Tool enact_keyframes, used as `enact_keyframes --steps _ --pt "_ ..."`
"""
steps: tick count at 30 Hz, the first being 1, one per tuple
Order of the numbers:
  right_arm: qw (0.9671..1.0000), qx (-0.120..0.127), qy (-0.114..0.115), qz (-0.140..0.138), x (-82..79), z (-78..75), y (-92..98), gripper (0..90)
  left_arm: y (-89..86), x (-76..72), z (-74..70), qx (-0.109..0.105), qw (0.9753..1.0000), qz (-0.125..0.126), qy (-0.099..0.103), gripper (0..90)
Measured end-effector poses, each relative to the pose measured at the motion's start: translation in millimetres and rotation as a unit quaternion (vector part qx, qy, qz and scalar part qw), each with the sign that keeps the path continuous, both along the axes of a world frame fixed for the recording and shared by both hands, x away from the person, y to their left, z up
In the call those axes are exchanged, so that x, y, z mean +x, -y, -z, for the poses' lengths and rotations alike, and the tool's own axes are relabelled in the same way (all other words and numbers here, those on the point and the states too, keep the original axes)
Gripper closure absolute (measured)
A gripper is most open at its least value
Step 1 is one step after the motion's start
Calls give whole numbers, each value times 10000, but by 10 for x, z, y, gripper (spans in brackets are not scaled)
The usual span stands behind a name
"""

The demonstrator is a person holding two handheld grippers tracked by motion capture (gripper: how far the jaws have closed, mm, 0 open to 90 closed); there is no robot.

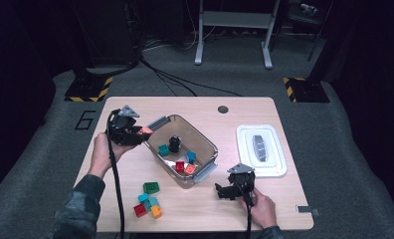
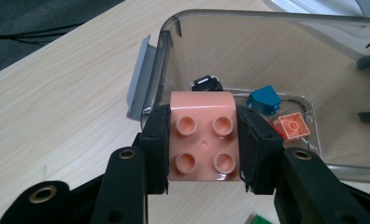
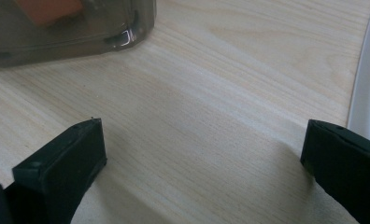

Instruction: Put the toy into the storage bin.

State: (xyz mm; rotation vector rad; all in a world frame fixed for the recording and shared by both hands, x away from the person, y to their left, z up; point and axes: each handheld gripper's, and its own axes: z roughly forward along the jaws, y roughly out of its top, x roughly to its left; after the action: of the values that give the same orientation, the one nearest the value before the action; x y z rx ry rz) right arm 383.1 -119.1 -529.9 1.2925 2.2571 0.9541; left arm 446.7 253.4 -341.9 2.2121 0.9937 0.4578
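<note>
My left gripper [image 1: 141, 132] [image 2: 202, 142] is shut on a pink brick [image 2: 202, 140] [image 1: 145, 131], studs facing its camera, right at the near left rim of the clear plastic bin [image 1: 157, 124] [image 2: 276, 46]. Inside the bin lie a black piece [image 1: 174, 144] [image 2: 205, 84], teal bricks [image 1: 163, 149] [image 2: 263, 100], a red brick [image 1: 179, 166] and an orange brick [image 1: 189, 169] [image 2: 293, 126]. My right gripper [image 1: 220, 190] [image 3: 204, 154] rests low over bare table by the bin's near right corner, open, with nothing between its fingers.
A white lid [image 1: 261, 149] [image 3: 367, 88] lies right of the bin. Loose bricks sit at the table's front left: green [image 1: 151, 187], teal [image 1: 146, 198], red [image 1: 140, 210], orange [image 1: 156, 211]. A round cable hole [image 1: 223, 109] is near the far edge.
</note>
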Motion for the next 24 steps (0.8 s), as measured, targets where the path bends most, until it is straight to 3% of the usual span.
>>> enact_keyframes --steps 9,16,24 --pt "10000 -6 9 -13 2 1 2 0 207 91 53 38 9999 87 -61 589" --pt "10000 -9 16 -23 3 1 3 0 360 138 199 46 9997 124 -189 588" --pt "10000 -22 37 -42 6 2 7 0 417 175 404 66 9989 151 -430 588"
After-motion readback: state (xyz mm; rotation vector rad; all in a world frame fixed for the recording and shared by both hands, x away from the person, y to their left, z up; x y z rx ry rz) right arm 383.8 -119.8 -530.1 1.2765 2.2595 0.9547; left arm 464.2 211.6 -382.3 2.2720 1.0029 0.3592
